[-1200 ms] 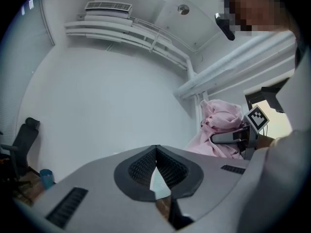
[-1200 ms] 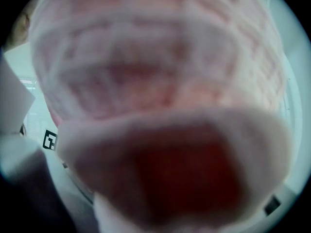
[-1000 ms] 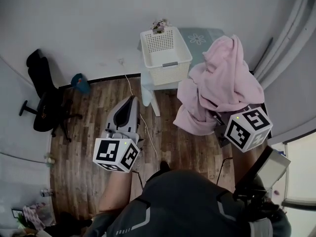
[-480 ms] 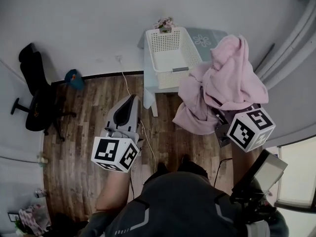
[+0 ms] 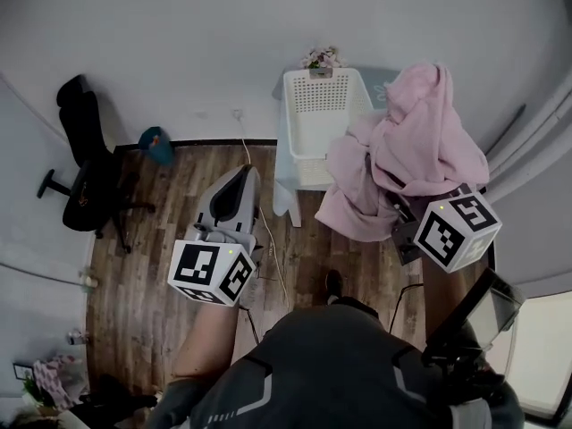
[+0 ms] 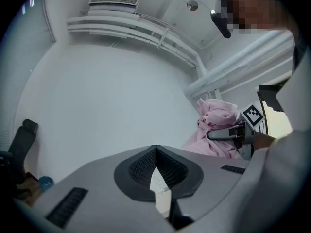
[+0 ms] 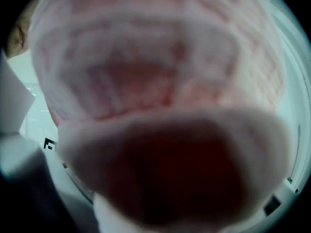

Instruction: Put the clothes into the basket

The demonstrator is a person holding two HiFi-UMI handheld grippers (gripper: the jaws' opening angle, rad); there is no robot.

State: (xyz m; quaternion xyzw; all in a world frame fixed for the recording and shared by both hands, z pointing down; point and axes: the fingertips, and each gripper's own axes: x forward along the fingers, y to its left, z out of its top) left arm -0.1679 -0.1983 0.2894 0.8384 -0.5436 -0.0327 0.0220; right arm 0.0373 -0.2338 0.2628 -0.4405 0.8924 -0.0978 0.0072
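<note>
A white lattice basket point(image 5: 320, 114) stands on a small white table point(image 5: 288, 179) by the wall. My right gripper point(image 5: 399, 207) is shut on a big bunched pink garment point(image 5: 413, 146), which hangs in the air beside the basket's right rim and hides the jaws. Pink fabric point(image 7: 155, 96) fills the right gripper view. My left gripper point(image 5: 242, 172) is held over the wooden floor, left of the table, shut with nothing in it; its pads point(image 6: 165, 166) meet at the tips. In the left gripper view the garment point(image 6: 216, 123) and the right gripper point(image 6: 228, 134) show at the right.
A black office chair point(image 5: 85, 177) stands at the left, with a blue object point(image 5: 156, 141) by the skirting. A small flower pot point(image 5: 320, 58) sits behind the basket. A white cable point(image 5: 268, 248) trails over the floor. Loose clothes point(image 5: 54, 387) lie at the bottom left.
Both grippers have moved forward toward the basket, the right one carrying the pink garment. The garment now sits against the basket's right rim. Neither grip has changed.
</note>
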